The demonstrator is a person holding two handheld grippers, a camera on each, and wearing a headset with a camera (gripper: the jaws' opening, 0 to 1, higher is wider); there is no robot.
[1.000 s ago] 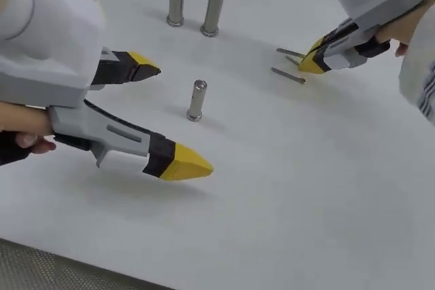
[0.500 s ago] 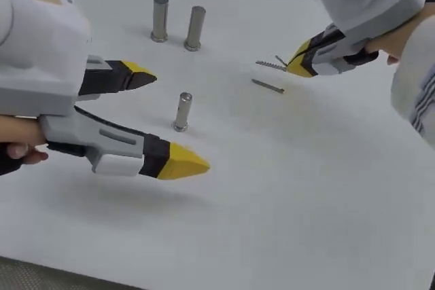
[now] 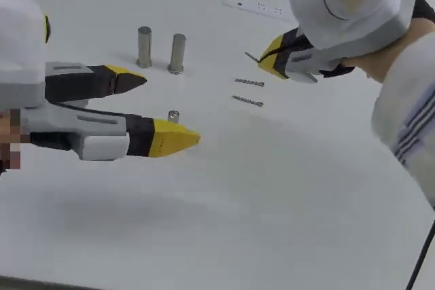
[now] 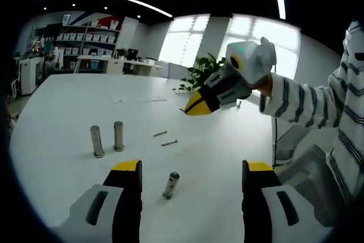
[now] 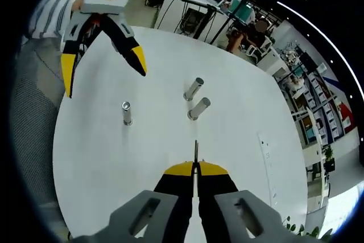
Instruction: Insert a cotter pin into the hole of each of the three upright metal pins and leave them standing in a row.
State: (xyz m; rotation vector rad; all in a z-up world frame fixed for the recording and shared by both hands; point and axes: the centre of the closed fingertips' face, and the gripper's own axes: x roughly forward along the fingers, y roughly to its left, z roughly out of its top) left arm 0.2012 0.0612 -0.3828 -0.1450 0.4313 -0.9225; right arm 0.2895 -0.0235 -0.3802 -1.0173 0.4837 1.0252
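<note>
Three grey cylindrical metal pins stand upright on the white tabletop: far left pin, far right pin just beside it, and a near pin standing apart in front. Head view hides most of the near pin behind the left gripper's lower yellow-tipped finger; only its top shows. Holes in the pins are too small to make out. Left gripper fingers are spread wide, holding nothing; in the left gripper view the near pin stands between them, nearer that view's left finger, touching neither. Right gripper fingers are pinched together on a thin grey metal cotter pin, its shaft sticking forward past the tips; in the head view it is just a short blurry stub. This gripper hangs above the tabletop, well apart from all three pins. First loose cotter pin and second loose cotter pin lie flat, near each other, not touching, between the right gripper and the far pair. Striped sleeve is cut off at the right edge. Flat white strip at the far edge is blurred; cannot tell what it is.
</note>
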